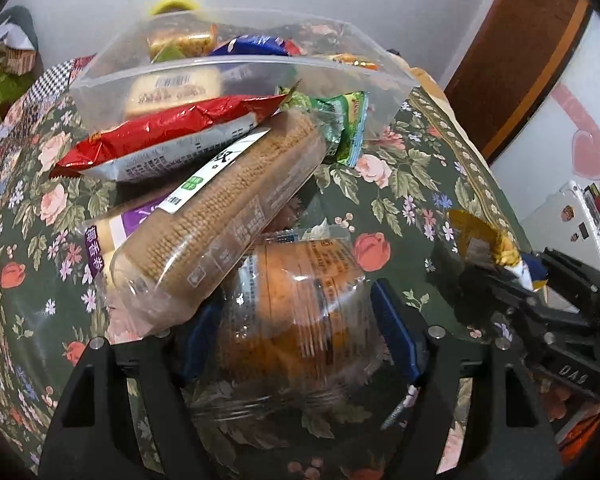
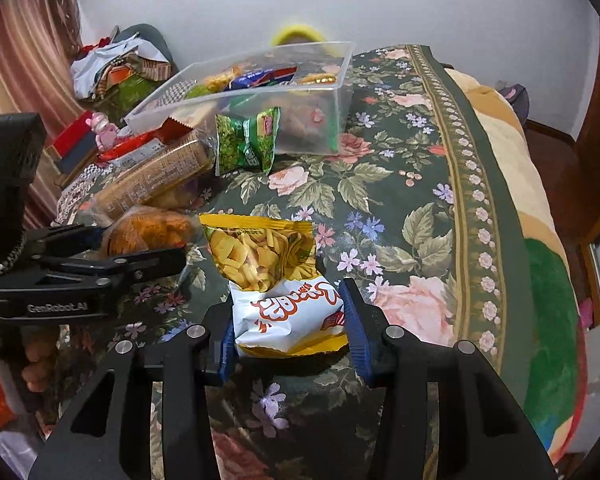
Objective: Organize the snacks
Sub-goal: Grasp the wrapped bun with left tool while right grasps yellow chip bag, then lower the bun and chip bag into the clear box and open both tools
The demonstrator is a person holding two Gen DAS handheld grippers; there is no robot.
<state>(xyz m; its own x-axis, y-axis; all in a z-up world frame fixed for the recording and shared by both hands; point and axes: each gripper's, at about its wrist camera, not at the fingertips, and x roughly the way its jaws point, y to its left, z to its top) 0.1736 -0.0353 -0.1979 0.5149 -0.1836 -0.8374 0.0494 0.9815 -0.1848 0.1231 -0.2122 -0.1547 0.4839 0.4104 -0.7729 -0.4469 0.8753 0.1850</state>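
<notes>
Right gripper (image 2: 288,340): blue ribbed pads pinched on a crinkly yellow-and-white chip bag (image 2: 278,284), near the middle of the floral cloth (image 2: 400,184). Left gripper (image 1: 296,320): jaws about half apart, clamped around a clear, glossy pack of orange cakes (image 1: 296,300). "GenRobot.AI" reads on its black body. Clear plastic bin (image 2: 342,80), part-filled with snacks, sits toward the cloth's far edge; green pea packet (image 2: 246,140) leans on it.

Yellow-and-white chip bag (image 2: 276,280) (orange lettering), dark green floral cloth (image 2: 400,200)
</notes>
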